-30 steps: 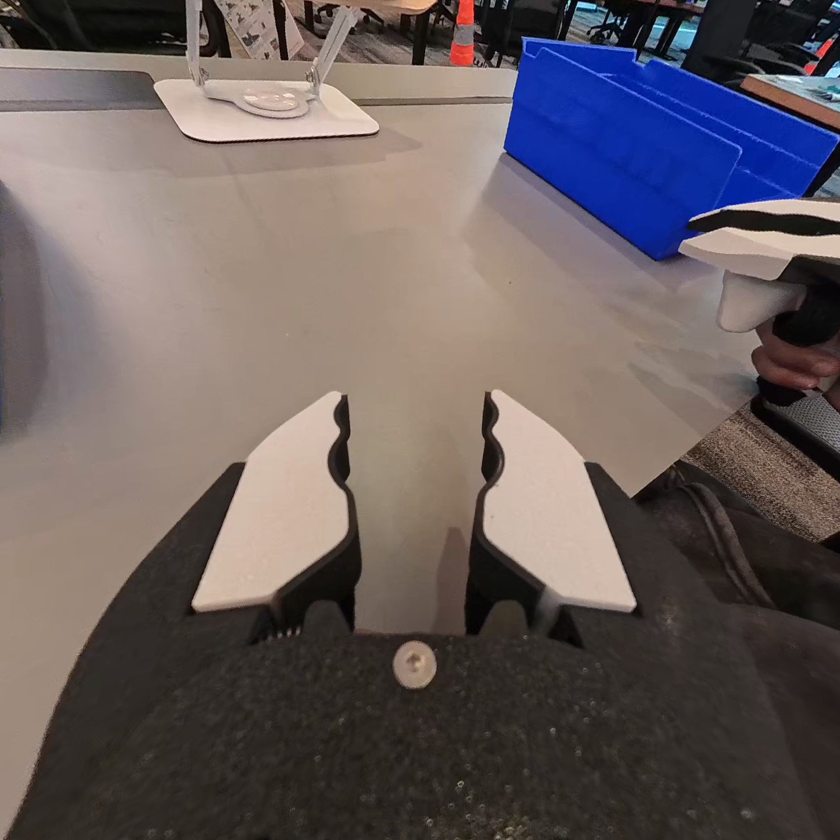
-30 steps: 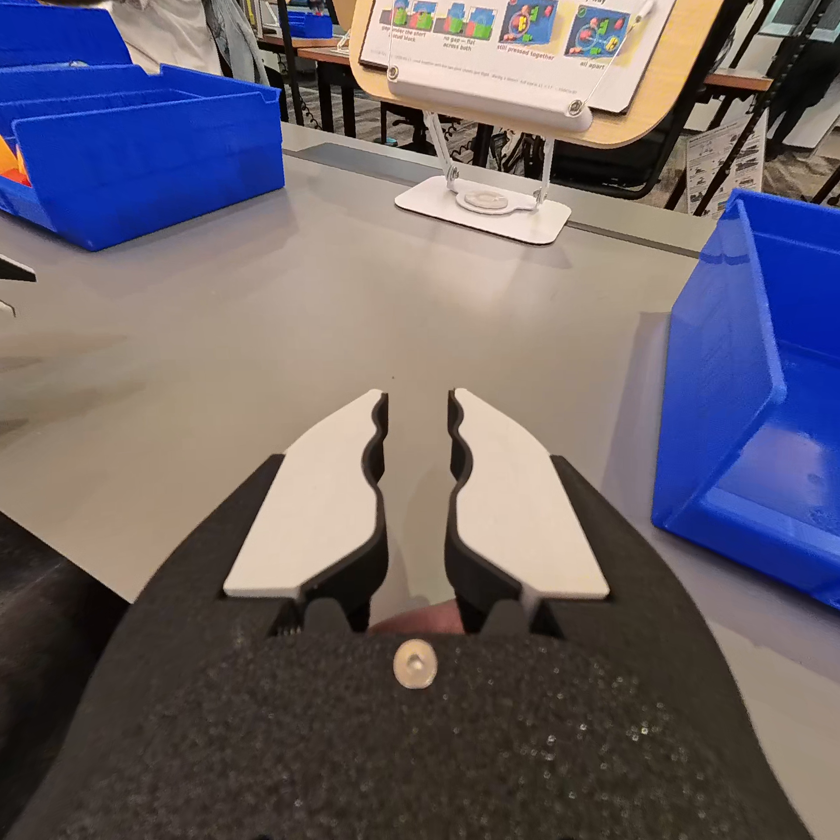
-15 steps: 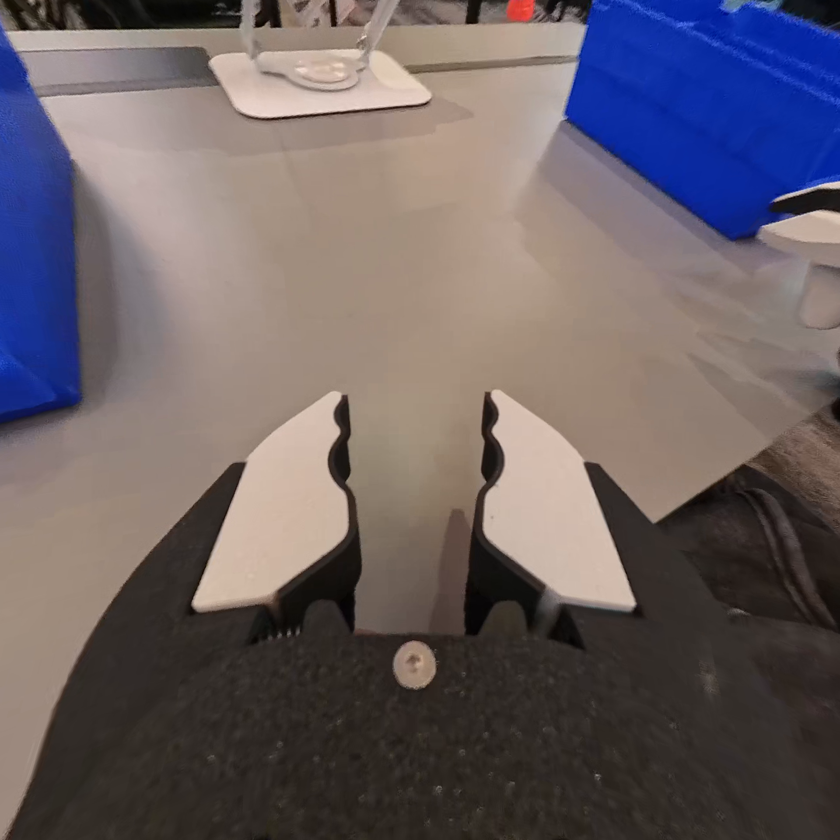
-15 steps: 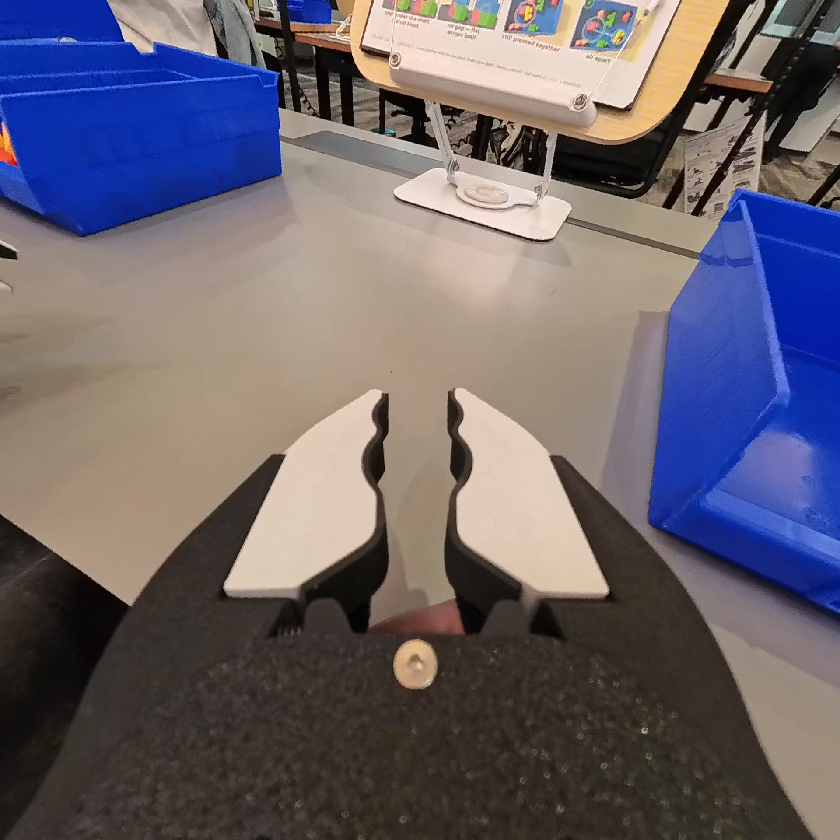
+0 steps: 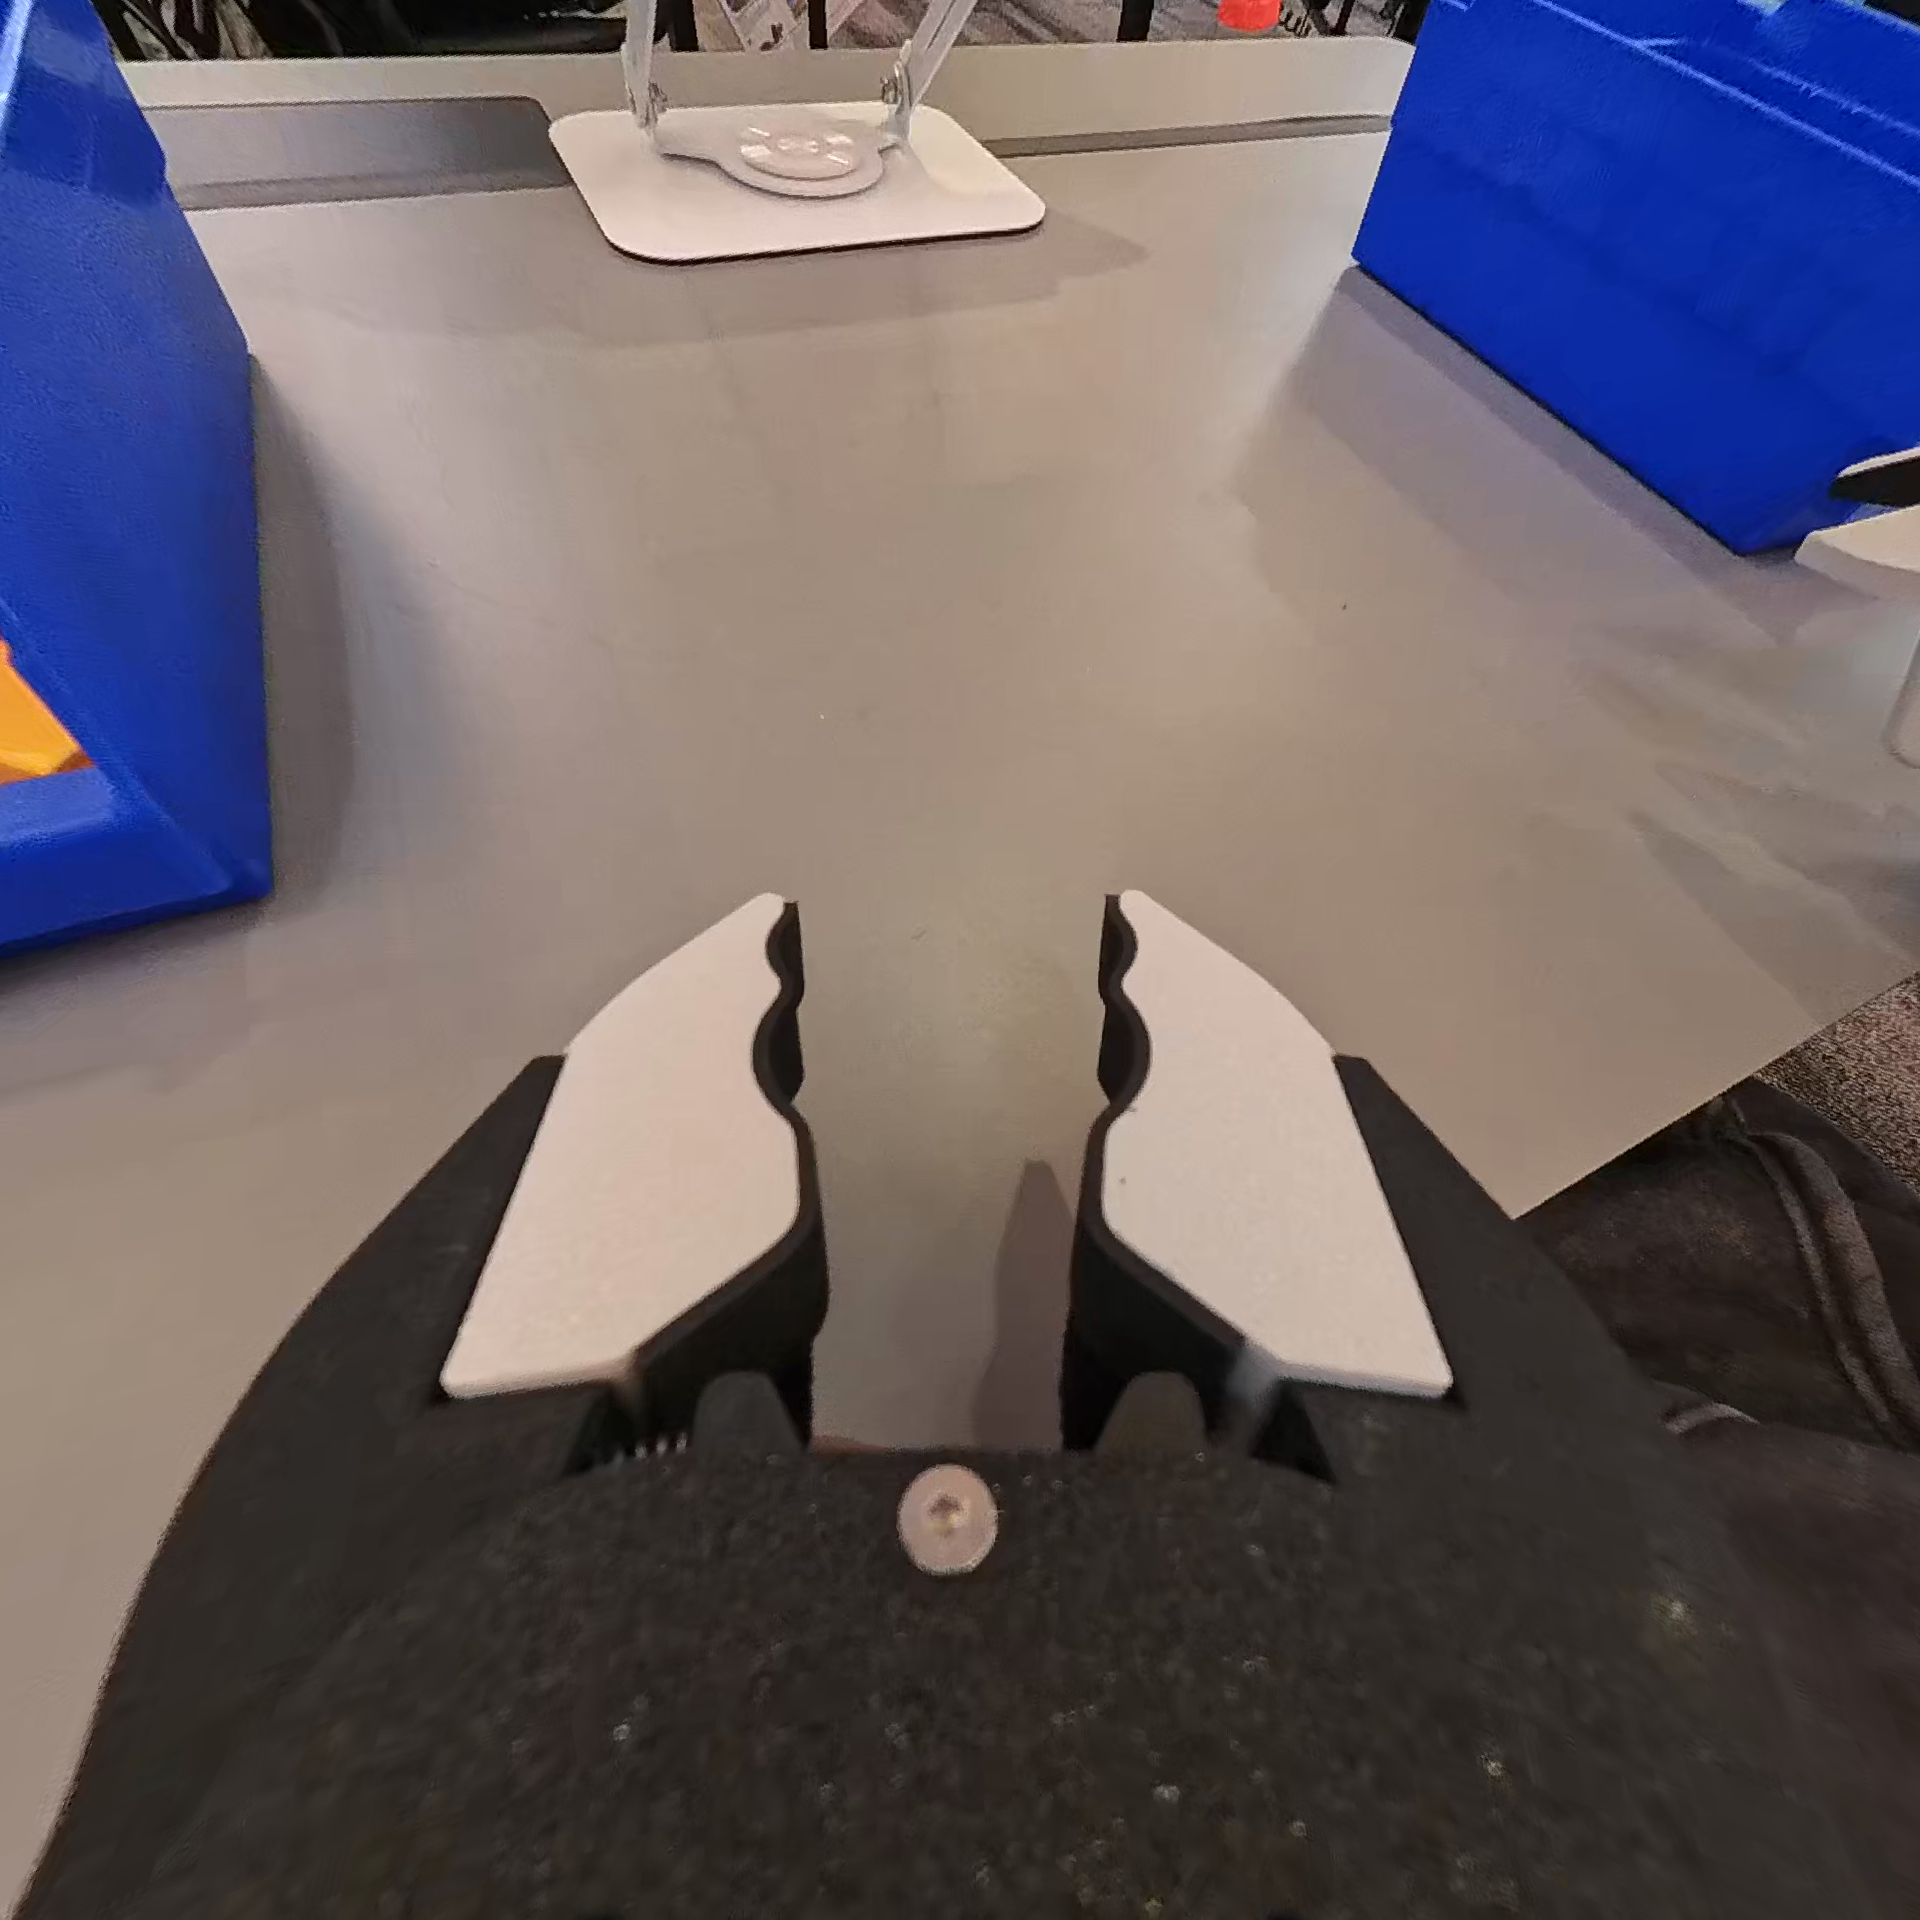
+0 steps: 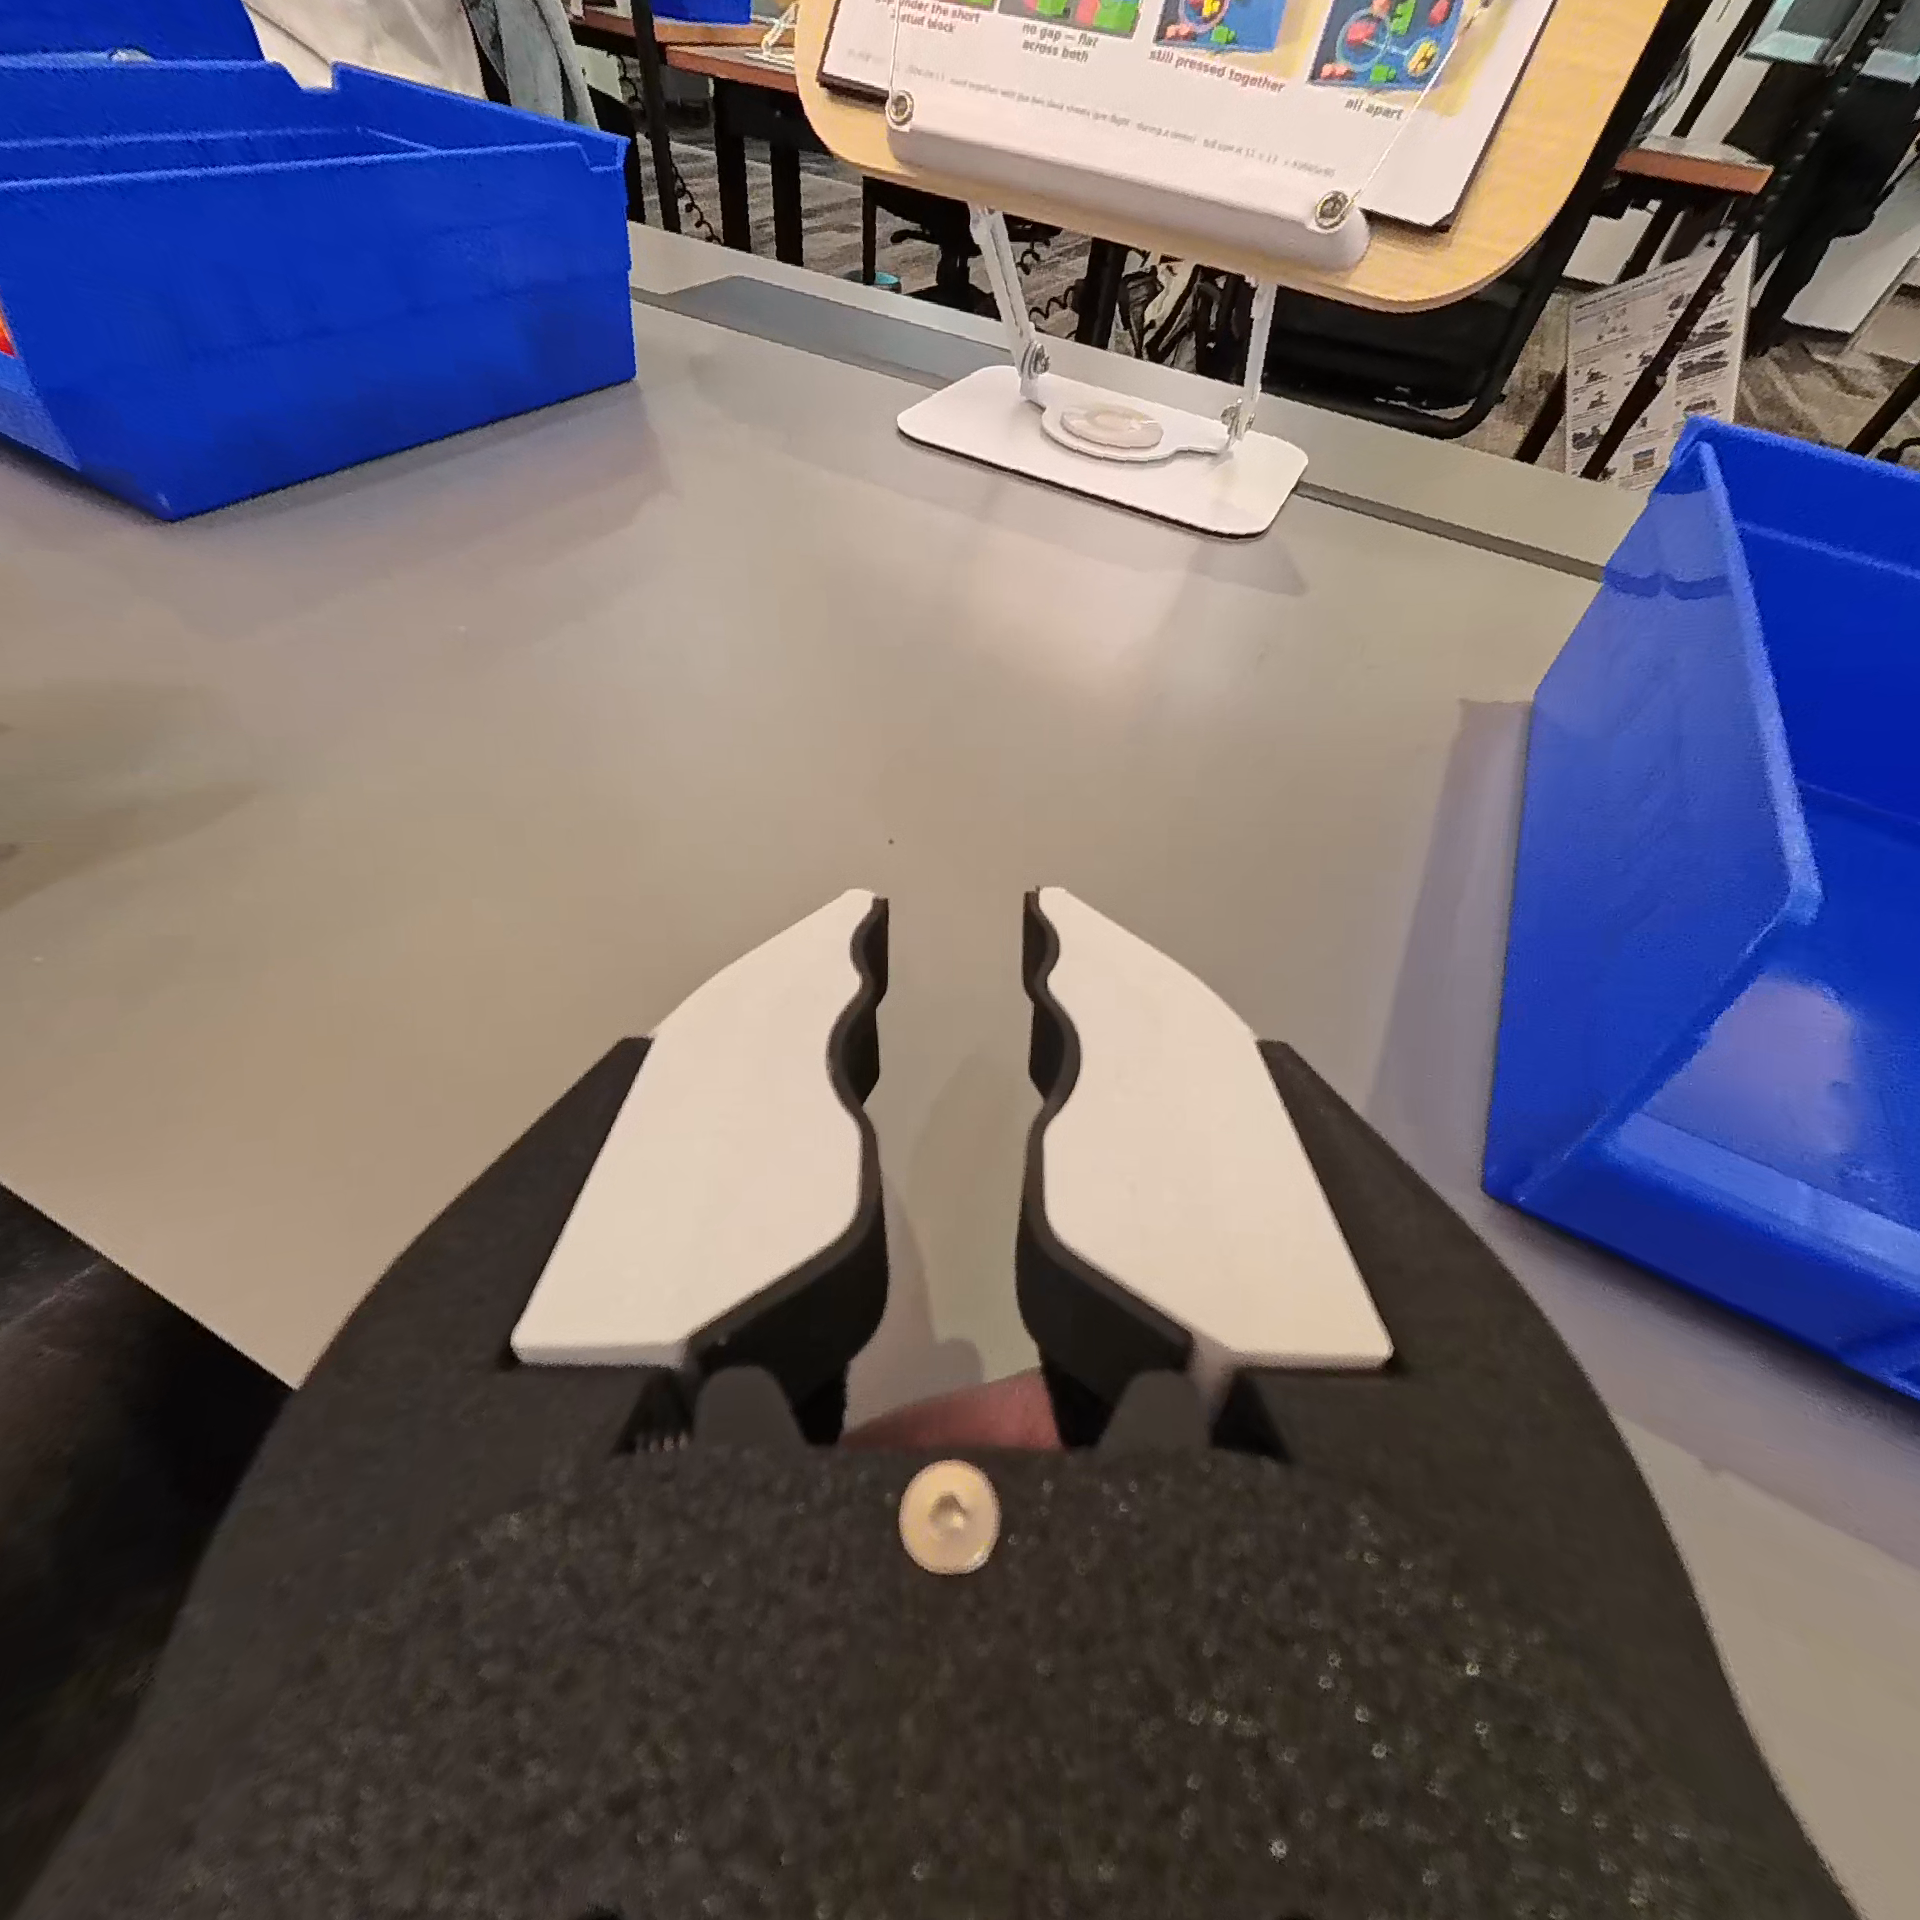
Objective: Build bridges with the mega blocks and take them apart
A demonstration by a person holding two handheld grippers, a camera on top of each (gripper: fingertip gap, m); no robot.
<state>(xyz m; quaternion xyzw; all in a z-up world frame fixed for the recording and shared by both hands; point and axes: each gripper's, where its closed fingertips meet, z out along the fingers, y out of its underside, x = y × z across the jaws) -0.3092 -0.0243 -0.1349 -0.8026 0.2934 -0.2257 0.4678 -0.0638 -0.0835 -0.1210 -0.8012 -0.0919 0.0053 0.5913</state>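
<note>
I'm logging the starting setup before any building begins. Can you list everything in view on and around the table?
Table: one, grey, bare in the middle.
Left bin: one, blue, far left of the table; something orange shows inside.
Right bin: one, blue, right side; the visible part of its inside is empty.
Document stand: one, white base, far edge centre, holding a wooden board with a printed sheet.
Blocks on the table: none visible.
Left gripper: black with white fingers, open, empty, above the near edge.
Right gripper: same make, narrower gap, empty.
</note>
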